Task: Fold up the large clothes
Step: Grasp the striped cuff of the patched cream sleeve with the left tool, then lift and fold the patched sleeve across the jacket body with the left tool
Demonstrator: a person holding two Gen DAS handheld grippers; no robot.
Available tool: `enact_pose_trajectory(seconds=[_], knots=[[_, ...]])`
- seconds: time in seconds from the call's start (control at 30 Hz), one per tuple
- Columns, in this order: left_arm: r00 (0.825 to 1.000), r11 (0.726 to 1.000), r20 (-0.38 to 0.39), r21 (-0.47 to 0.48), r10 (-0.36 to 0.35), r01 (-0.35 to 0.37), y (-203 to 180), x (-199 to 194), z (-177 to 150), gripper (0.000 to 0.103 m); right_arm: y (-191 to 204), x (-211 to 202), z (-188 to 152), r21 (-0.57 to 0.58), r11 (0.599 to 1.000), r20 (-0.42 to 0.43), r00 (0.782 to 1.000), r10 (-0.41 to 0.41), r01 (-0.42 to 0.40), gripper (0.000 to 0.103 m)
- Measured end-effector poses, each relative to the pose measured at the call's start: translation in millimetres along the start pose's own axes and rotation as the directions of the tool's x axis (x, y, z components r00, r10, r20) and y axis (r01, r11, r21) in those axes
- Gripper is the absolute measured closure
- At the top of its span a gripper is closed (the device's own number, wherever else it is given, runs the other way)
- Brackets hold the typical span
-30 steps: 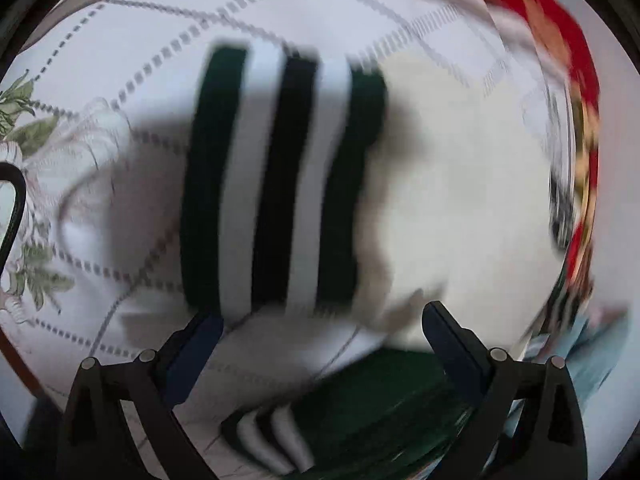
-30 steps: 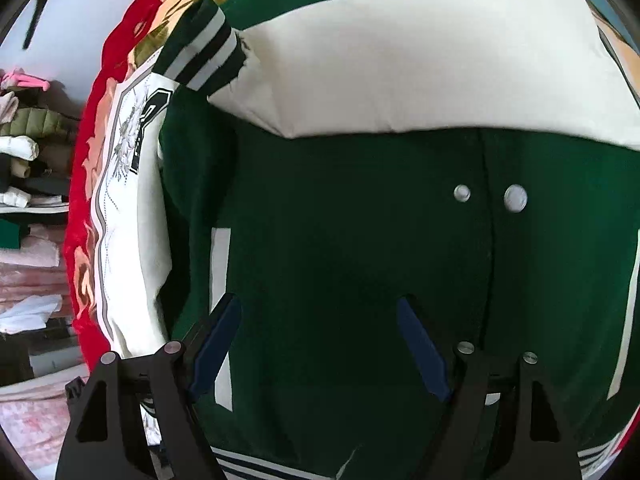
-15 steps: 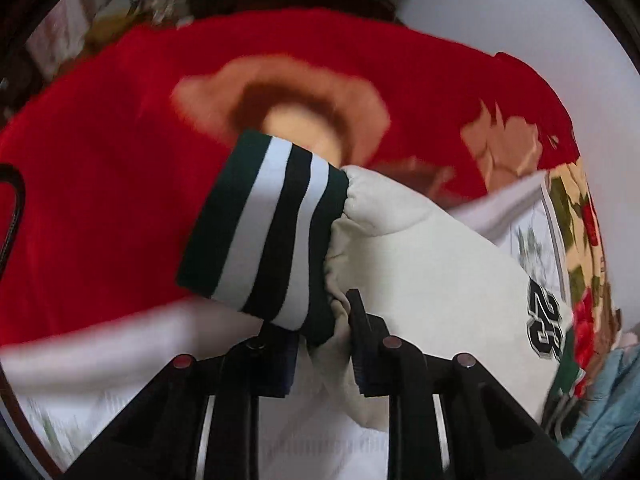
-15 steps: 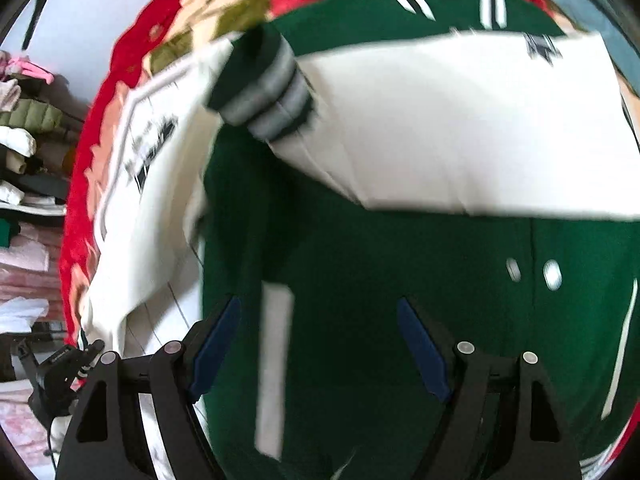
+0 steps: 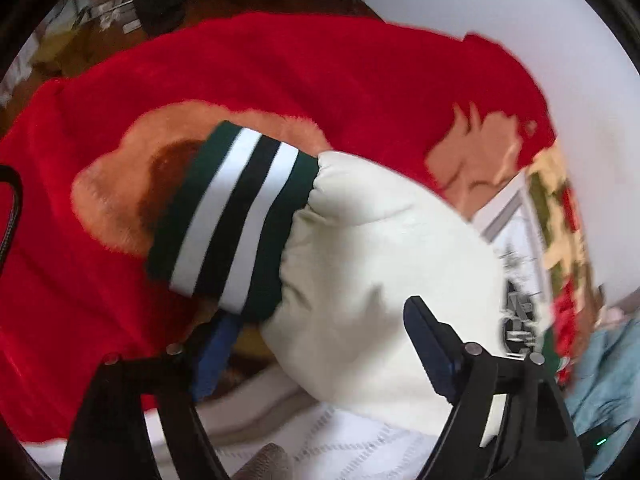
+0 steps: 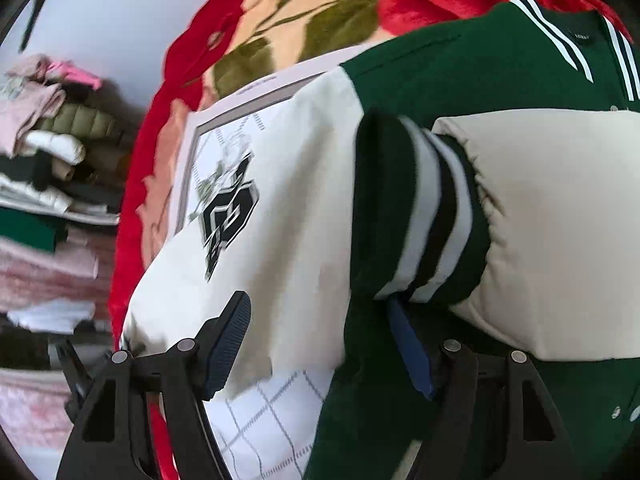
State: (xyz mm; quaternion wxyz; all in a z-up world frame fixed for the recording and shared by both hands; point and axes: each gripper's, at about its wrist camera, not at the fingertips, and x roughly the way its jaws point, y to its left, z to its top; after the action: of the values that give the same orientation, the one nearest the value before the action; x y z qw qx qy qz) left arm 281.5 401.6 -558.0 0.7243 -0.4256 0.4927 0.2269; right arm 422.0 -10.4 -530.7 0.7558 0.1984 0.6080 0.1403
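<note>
left gripper: tilted steeply down, jaws just reopened wide, cream sleeve between them unpinched | right gripper: tilted down, jaws spread, narrowing, over green jacket | jacket lies on red blanket

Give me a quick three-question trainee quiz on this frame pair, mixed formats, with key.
1. True or false: the cuff in the left wrist view is plain red.
2. The jacket body is: A blue, B green, C yellow.
3. Short answer: what lies between the jaws of the left gripper?

Key
1. False: it is striped dark green, black and white.
2. B.
3. The cream sleeve. The jaws have just been opening and stand open around it, not pinching it.
</note>
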Motion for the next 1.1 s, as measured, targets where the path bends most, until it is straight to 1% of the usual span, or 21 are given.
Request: enact_pose_trajectory(seconds=[0.07,0.1,0.17,0.2,0.27,0.37,0.43,0.47,0.5,0.57,0.6,0.63,0.7,0.77,0.83,0.87,0.9,0.93,0.97,1.03,1.1], knots=[[0.999,0.997,-0.015,-0.063,-0.033,0.032,4.0,-6.7,-12.8,0.021,-12.6,-9.9,-11.0,0.036,0.999,-0.002,1.000,0.003,-0.003,0.031],[0.998,0.991,-0.035,-0.120,-0.056,0.051,5.9,-4.7,-22.5,0.021,-18.2,-12.2,-16.1,0.054,0.999,-0.004,1.000,0.002,-0.001,0.031],[0.993,0.975,-0.069,-0.209,-0.099,0.082,10.1,6.9,-34.9,0.021,-29.2,-16.2,-27.2,0.087,0.996,-0.004,1.000,-0.014,0.014,0.031],[0.988,0.960,-0.095,-0.262,-0.122,0.093,11.0,21.6,-41.1,0.021,-35.2,-17.2,-32.0,0.099,0.995,0.000,1.000,-0.029,0.028,0.031],[0.988,0.944,-0.105,-0.320,-0.113,0.074,13.5,41.3,-43.8,0.021,-43.7,-14.9,-38.6,0.119,0.991,-0.002,0.998,-0.062,0.062,0.031],[0.998,0.932,-0.057,-0.363,-0.039,0.015,11.7,49.9,-32.7,0.020,-53.7,-13.0,-39.7,0.158,0.982,0.004,0.994,-0.105,0.104,0.031],[1.000,0.952,0.030,-0.305,0.006,0.003,-0.7,43.2,-16.7,0.021,-55.9,-17.7,-37.5,0.171,0.977,0.025,0.990,-0.135,0.129,0.031],[0.998,0.960,0.064,-0.280,0.012,0.007,-5.5,42.3,-11.3,0.023,-55.7,-22.1,-35.5,0.181,0.974,0.043,0.989,-0.143,0.133,0.031],[0.995,0.966,0.093,-0.260,0.023,0.003,-10.9,41.4,-2.5,0.028,-54.3,-26.1,-32.6,0.189,0.974,0.063,0.988,-0.139,0.125,0.031],[0.992,0.971,0.115,-0.239,0.051,-0.022,-15.7,44.0,7.7,0.053,-51.2,-35.4,-28.7,0.194,0.974,0.104,0.985,-0.140,0.118,0.031],[0.988,0.976,0.130,-0.209,0.084,-0.056,-19.9,46.8,15.1,0.081,-48.7,-37.8,-26.1,0.196,0.974,0.119,0.983,-0.139,0.114,0.031],[0.987,0.980,0.134,-0.188,0.093,-0.067,-21.5,47.2,19.1,0.095,-46.3,-37.7,-22.8,0.196,0.975,0.127,0.983,-0.131,0.105,0.031],[0.984,0.985,0.151,-0.155,0.093,-0.070,-23.7,41.0,27.7,0.099,-42.2,-32.2,-14.0,0.199,0.976,0.125,0.986,-0.114,0.087,0.031],[0.974,0.991,0.199,-0.103,0.108,-0.089,-27.6,25.5,33.3,0.100,-36.6,-27.0,-2.3,0.198,0.979,0.149,0.985,-0.084,0.054,0.031],[0.959,0.995,0.264,-0.038,0.102,-0.095,-38.4,1.7,37.6,0.100,-27.5,-23.1,9.4,0.173,0.985,0.188,0.981,-0.056,0.023,0.031],[0.953,0.995,0.288,-0.010,0.096,-0.097,-41.8,-10.3,38.1,0.100,-21.7,-15.5,16.3,0.150,0.989,0.189,0.981,-0.036,0.008,0.031],[0.944,0.994,0.316,0.028,0.090,-0.104,-53.9,-22.3,40.2,0.102,-19.4,-4.9,21.7,0.137,0.991,0.157,0.987,-0.022,0.001,0.031],[0.939,0.992,0.333,0.055,0.090,-0.114,-62.5,-30.8,41.4,0.102,-17.8,14.2,28.1,0.135,0.991,0.084,0.996,0.004,-0.016,0.031],[0.929,0.987,0.358,0.094,0.090,-0.132,-75.8,-42.6,40.7,0.102,-22.2,35.1,33.5,0.158,0.986,-0.018,0.999,0.046,-0.042,0.031],[0.912,0.974,0.403,0.168,0.075,-0.154,-102.7,-58.6,39.1,0.102,-25.7,31.2,37.3,0.162,0.985,-0.028,0.998,0.055,-0.050,0.035],[0.886,0.946,0.462,0.261,0.052,-0.192,-146.4,-69.6,32.6,0.102,-24.7,8.3,36.4,0.128,0.991,-0.006,0.999,0.040,-0.039,0.035]])
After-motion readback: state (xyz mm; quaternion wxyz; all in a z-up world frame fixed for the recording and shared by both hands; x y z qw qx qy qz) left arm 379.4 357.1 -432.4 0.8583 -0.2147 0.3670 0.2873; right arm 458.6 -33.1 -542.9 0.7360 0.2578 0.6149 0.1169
